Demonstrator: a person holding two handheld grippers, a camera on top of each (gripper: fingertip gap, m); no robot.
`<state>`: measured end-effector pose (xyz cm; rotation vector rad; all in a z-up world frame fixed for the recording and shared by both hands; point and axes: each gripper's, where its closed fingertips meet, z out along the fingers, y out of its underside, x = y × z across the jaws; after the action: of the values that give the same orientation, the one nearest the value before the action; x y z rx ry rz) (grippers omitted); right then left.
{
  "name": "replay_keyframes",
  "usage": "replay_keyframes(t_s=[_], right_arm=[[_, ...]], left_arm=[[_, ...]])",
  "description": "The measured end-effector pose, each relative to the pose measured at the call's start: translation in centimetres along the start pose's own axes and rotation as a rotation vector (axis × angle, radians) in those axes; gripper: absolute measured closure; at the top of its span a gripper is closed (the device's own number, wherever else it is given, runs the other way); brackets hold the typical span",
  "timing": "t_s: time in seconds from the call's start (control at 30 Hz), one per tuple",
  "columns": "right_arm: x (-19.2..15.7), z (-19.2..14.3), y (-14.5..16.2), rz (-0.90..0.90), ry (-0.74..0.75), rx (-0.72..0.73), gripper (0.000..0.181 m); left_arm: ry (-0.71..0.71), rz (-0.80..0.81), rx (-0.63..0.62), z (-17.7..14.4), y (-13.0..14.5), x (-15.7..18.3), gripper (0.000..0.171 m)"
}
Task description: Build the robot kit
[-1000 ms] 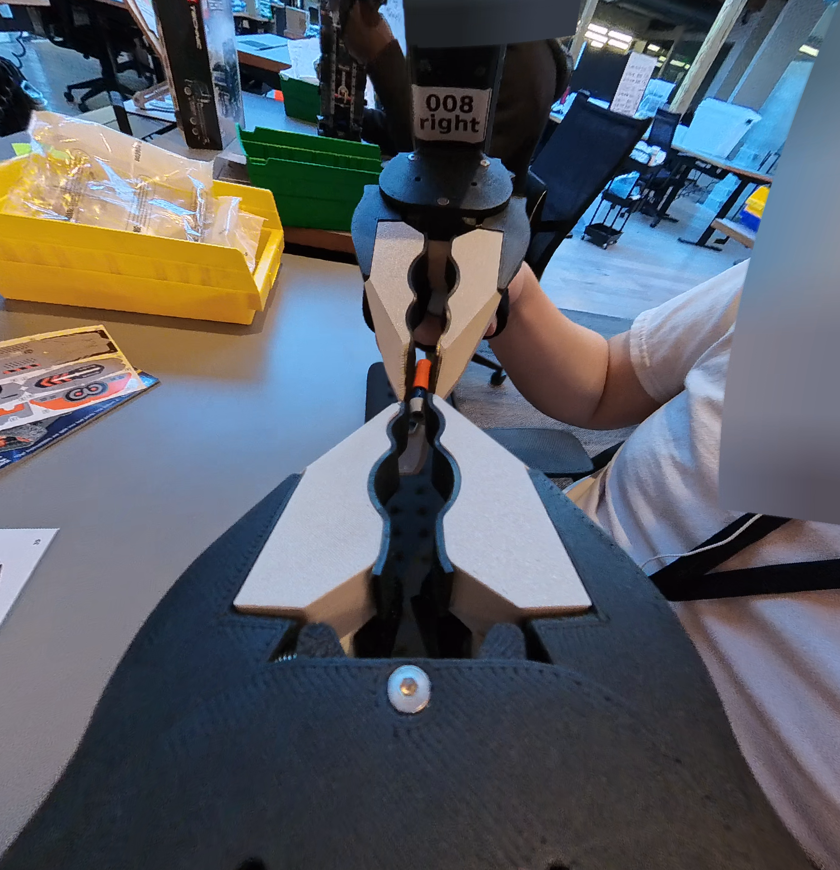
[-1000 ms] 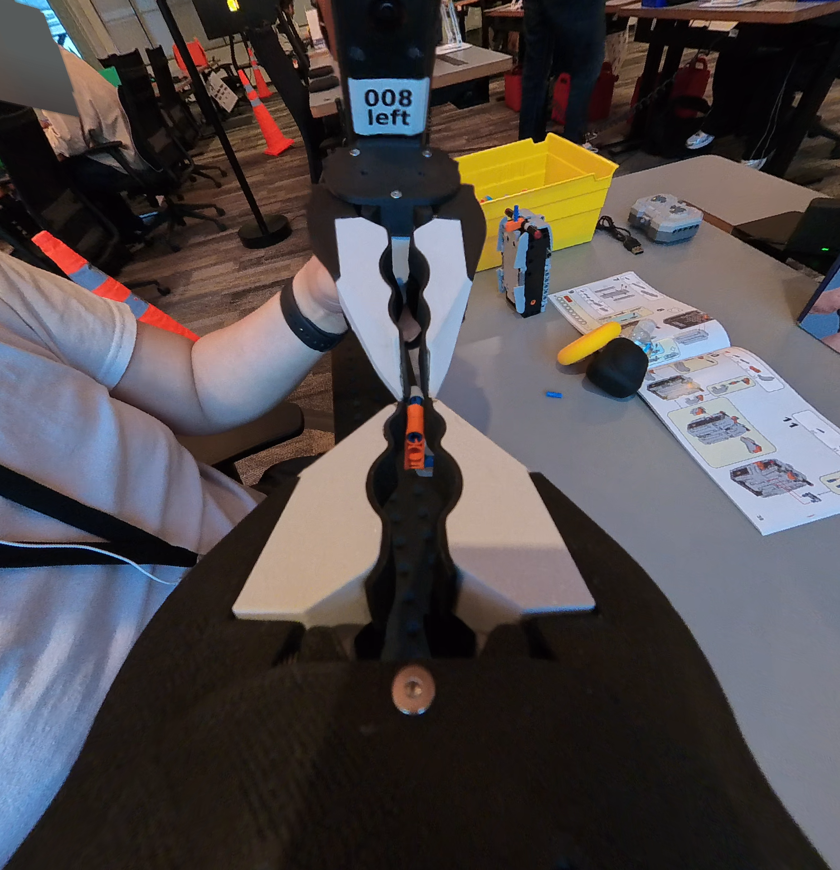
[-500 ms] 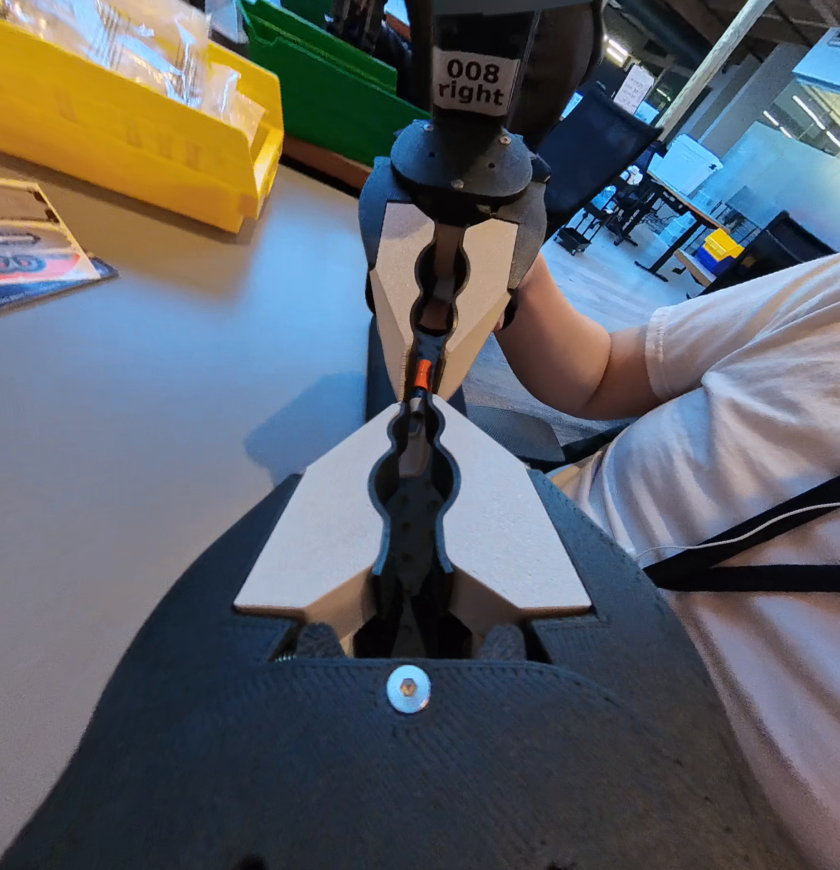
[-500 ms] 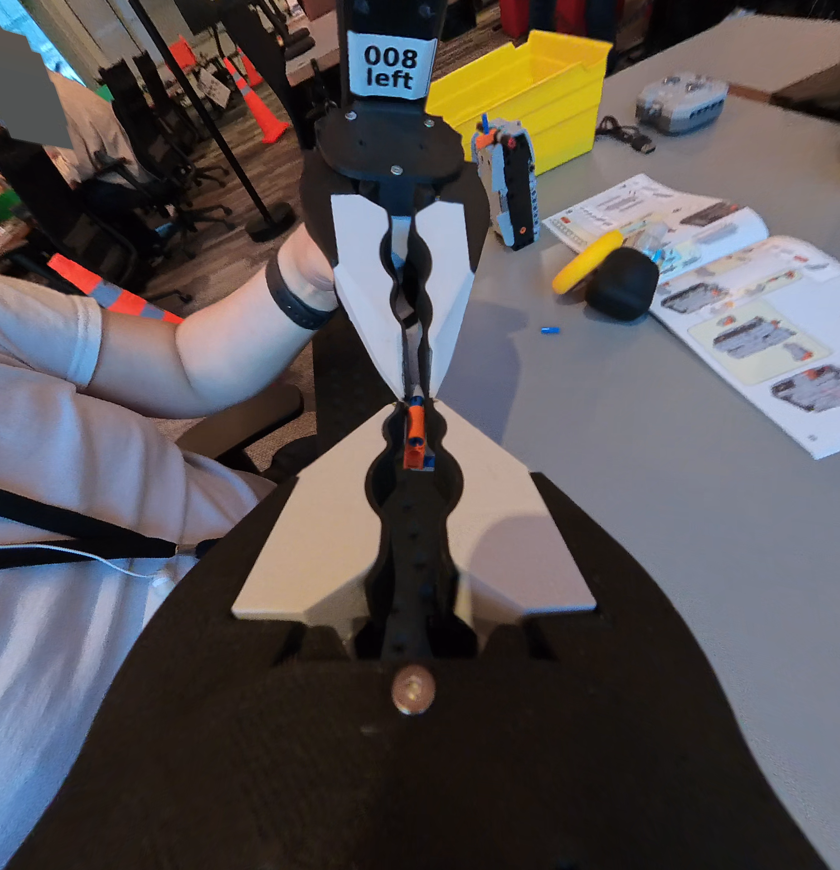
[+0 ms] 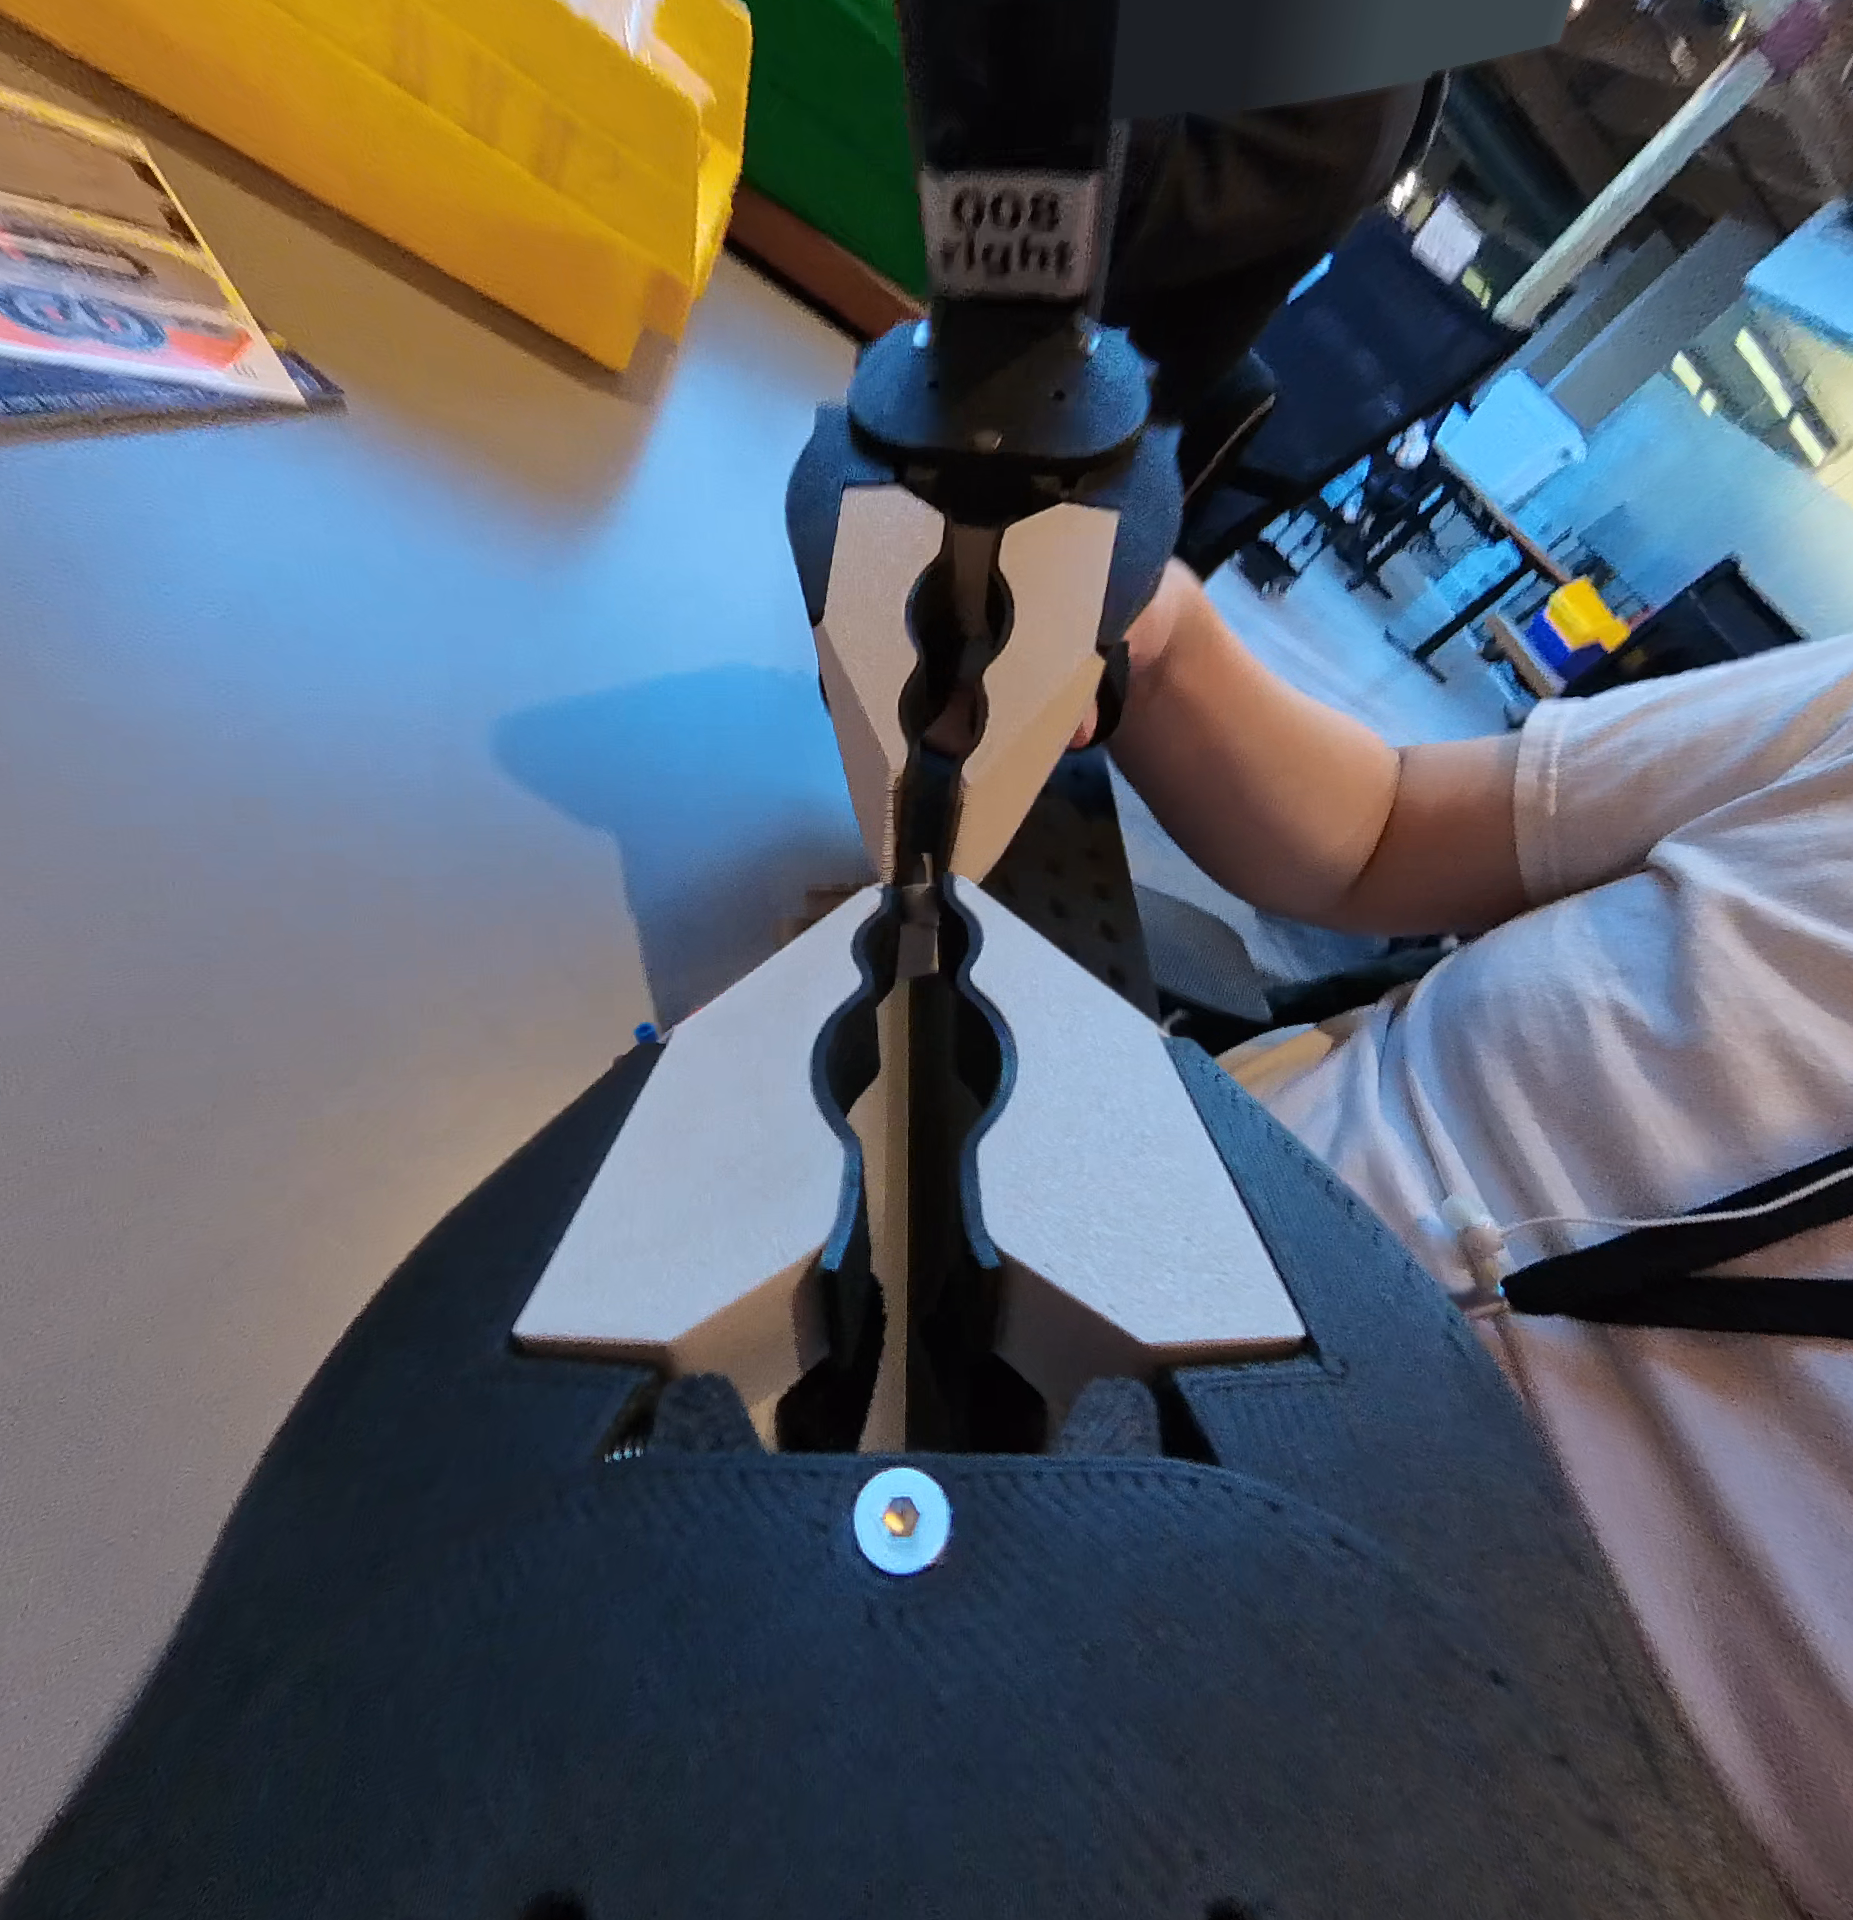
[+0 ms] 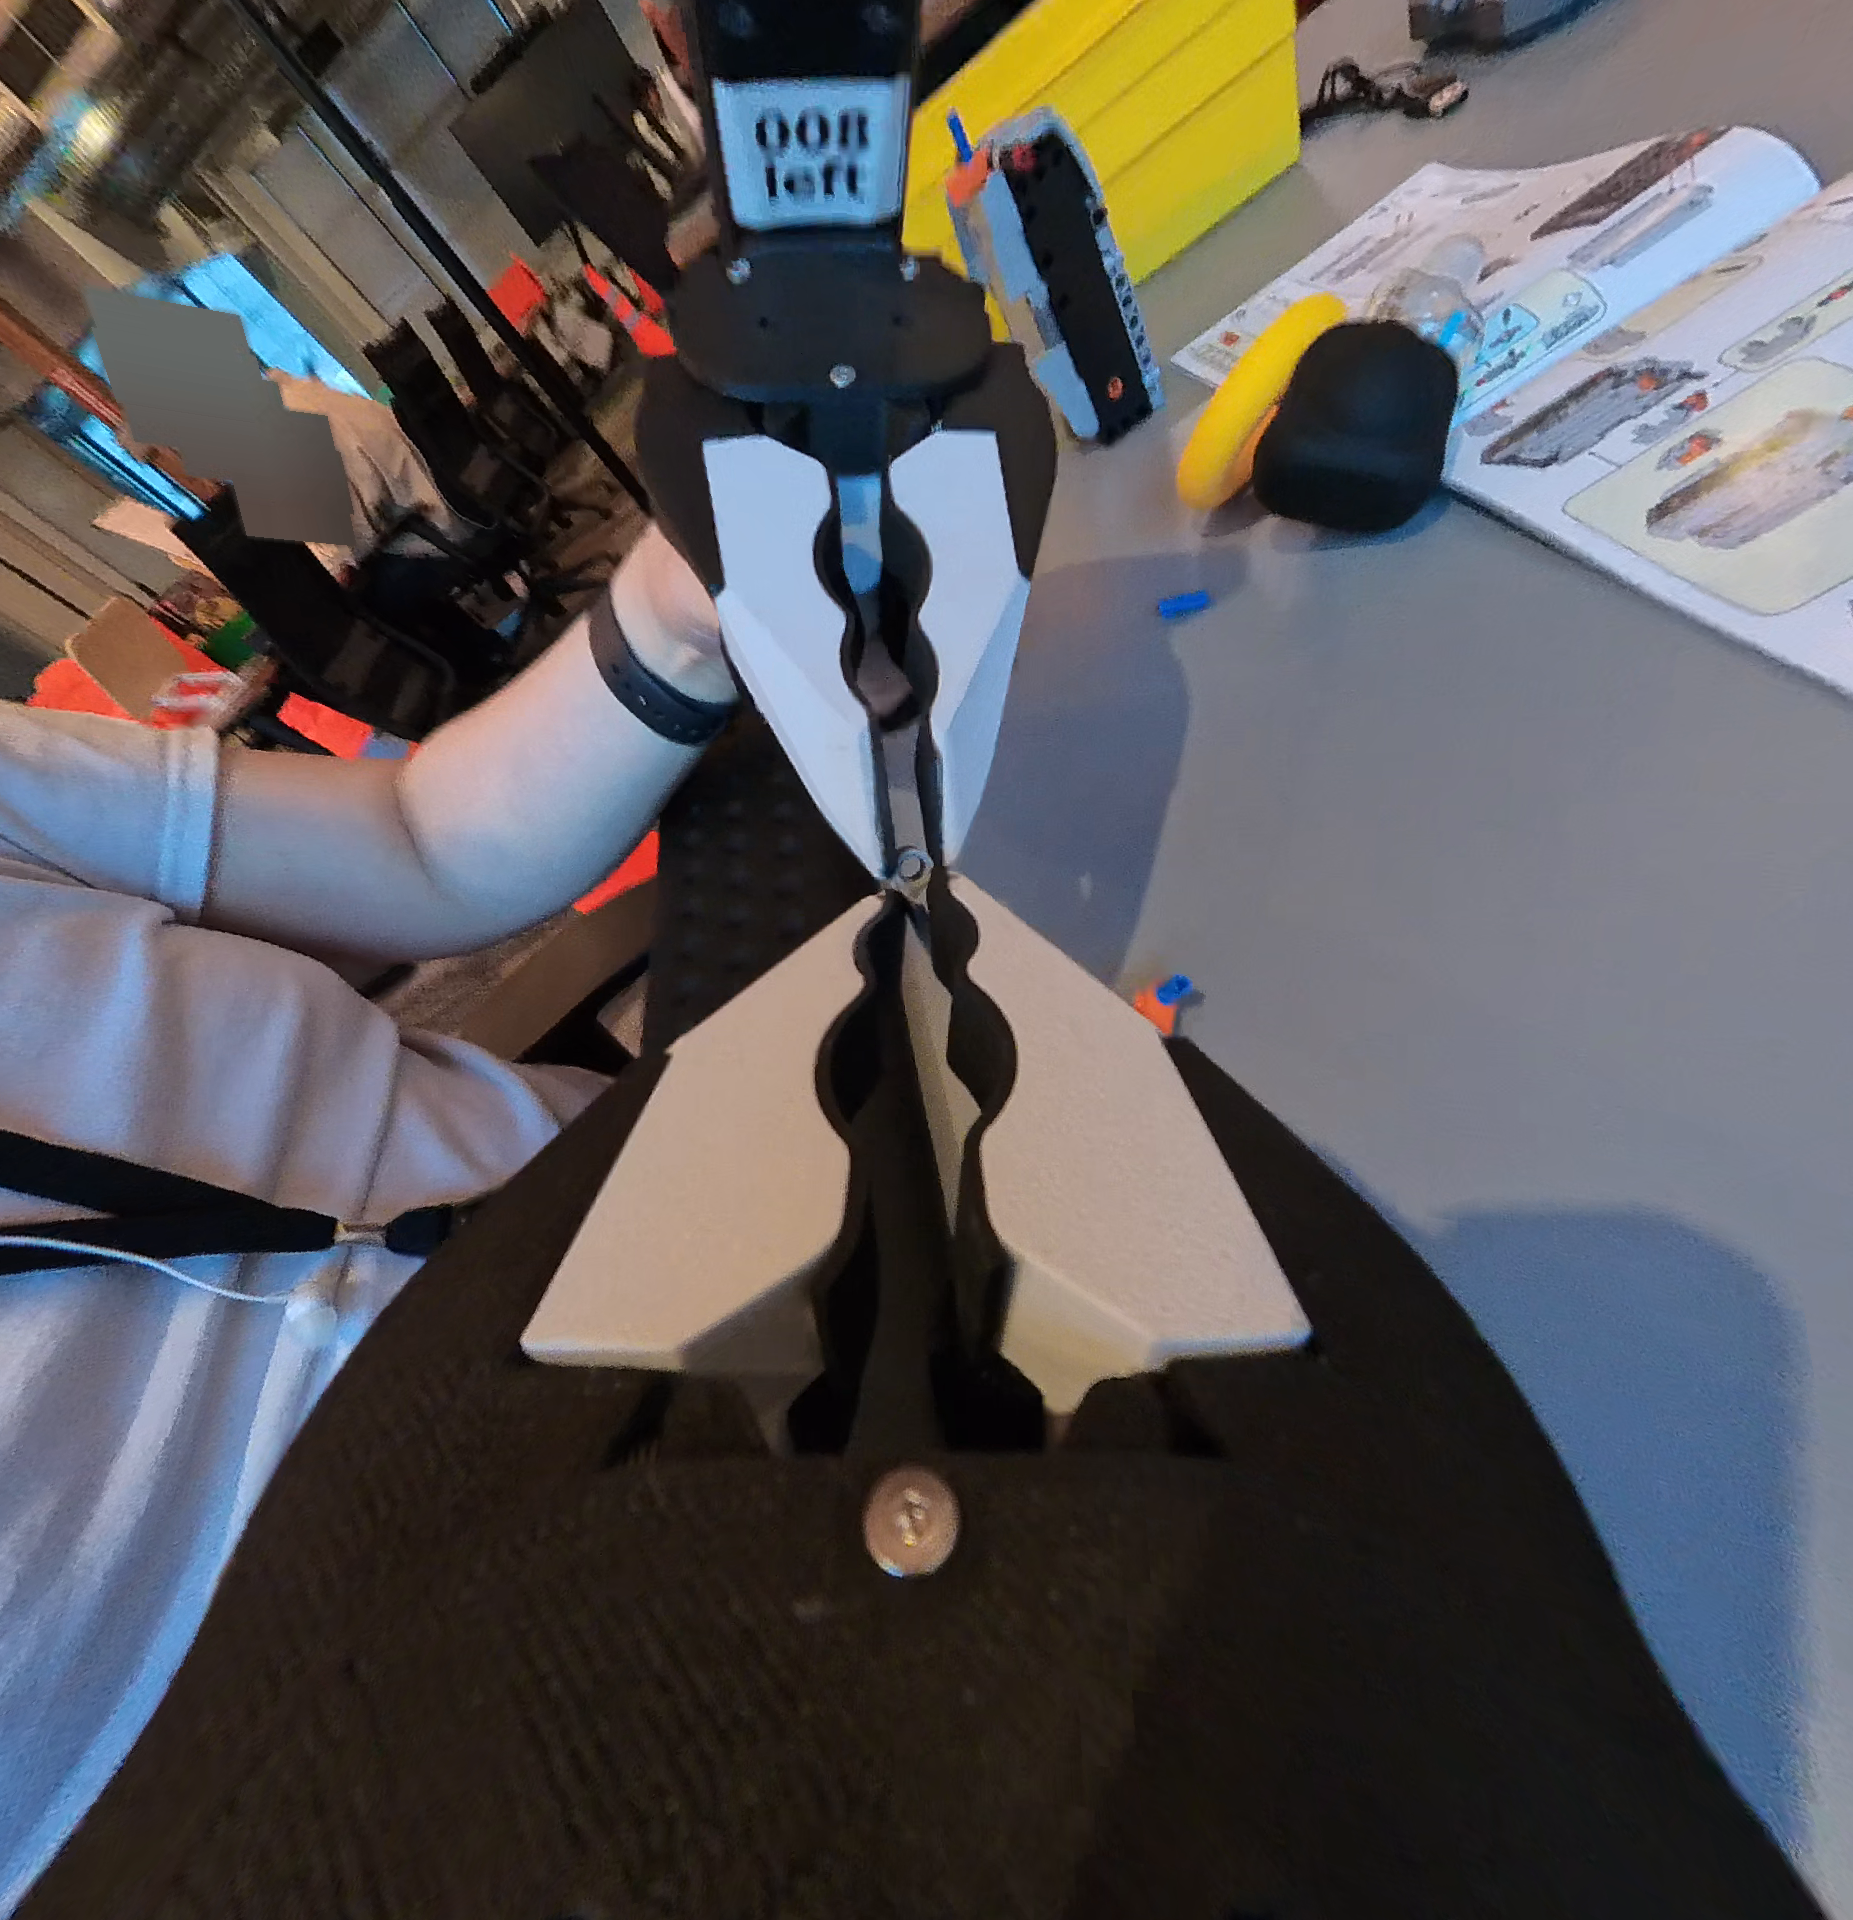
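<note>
**A:** Grey table (image 6: 1421, 831) in an open workroom, with chairs and desks behind. What's on it?

**B:** An open booklet (image 6: 1680, 416), a yellow bin (image 6: 1161, 135), and a black-and-grey brick block (image 6: 1057, 281) standing on end. A blue pin (image 6: 1182, 605) lies loose. A small orange piece (image 6: 1156, 1006) lies on the table just beside the right gripper's body.

**A:** And the grippers?

**B:** They meet tip to tip above the table's edge. The left gripper (image 5: 917, 902) pinches a small grey piece (image 5: 917, 920) at its very tips. The right gripper (image 6: 906, 914) has its jaws pressed together, and nothing shows between them. Its tips sit against the grey piece.

**A:** Is it sharp?

**B:** No, both views are blurred.
</note>
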<state>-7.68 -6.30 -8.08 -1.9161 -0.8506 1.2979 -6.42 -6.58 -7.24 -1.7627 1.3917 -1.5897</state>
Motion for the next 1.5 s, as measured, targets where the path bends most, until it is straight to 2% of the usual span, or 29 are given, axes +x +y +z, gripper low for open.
replay_keyframes(t_s=[0.1,0.27,0.37,0.43,0.53,0.6,0.67,0.77,0.83,0.93,1.0,1.03,1.23,1.37,1.5], right_arm=[[0.0,-0.3,-1.6,0.091,-0.068,0.108,0.178],[-0.9,0.2,-3.8,0.188,-0.161,0.244,0.178],[-1.7,0.7,-5.2,0.217,-0.208,0.317,0.178],[-2.0,0.7,-5.9,0.230,-0.215,0.362,0.179],[-2.5,0.8,-6.3,0.230,-0.233,0.388,0.178],[-3.0,0.7,-6.2,0.179,-0.239,0.396,0.178],[-3.1,0.4,-6.1,0.114,-0.203,0.403,0.165],[-4.6,0.4,-5.8,0.051,-0.245,0.391,0.164],[-5.2,0.8,-5.8,0.012,-0.244,0.386,0.179],[-6.6,0.4,-6.9,-0.091,-0.235,0.468,0.180],[-7.6,0.2,-7.5,-0.160,-0.219,0.504,0.180],[-8.0,0.2,-7.6,-0.177,-0.208,0.507,0.180],[-9.2,0.0,-8.3,-0.198,-0.214,0.519,0.180],[-9.1,0.1,-8.2,-0.202,-0.193,0.509,0.180],[-8.9,0.2,-8.1,-0.195,-0.198,0.509,0.180]], left_arm=[[-0.051,-0.041,0.117,-1.8,-1.6,-0.6,0.140],[-0.098,0.018,0.277,-3.1,-2.4,1.0,0.143],[-0.191,0.068,0.325,-3.6,-2.6,0.8,0.155],[-0.176,0.109,0.385,-4.0,-3.3,1.7,0.171],[-0.163,0.105,0.408,-4.3,-3.4,2.2,0.171],[-0.124,0.075,0.444,-4.6,-3.7,2.8,0.171],[-0.096,0.068,0.483,-5.2,-4.1,3.4,0.171],[-0.092,0.100,0.482,-5.3,-4.3,4.2,0.171],[-0.074,0.104,0.495,-5.3,-4.8,5.0,0.171],[-0.053,0.094,0.589,-6.2,-6.3,6.2,0.169],[-0.042,0.078,0.669,-7.1,-7.3,7.0,0.154],[-0.021,0.075,0.686,-7.4,-7.6,7.5,0.157],[-0.046,0.131,0.657,-7.0,-7.6,8.2,0.152],[-0.015,0.117,0.651,-6.7,-7.3,8.3,0.168],[0.008,0.095,0.669,-6.7,-7.2,8.1,0.166]])
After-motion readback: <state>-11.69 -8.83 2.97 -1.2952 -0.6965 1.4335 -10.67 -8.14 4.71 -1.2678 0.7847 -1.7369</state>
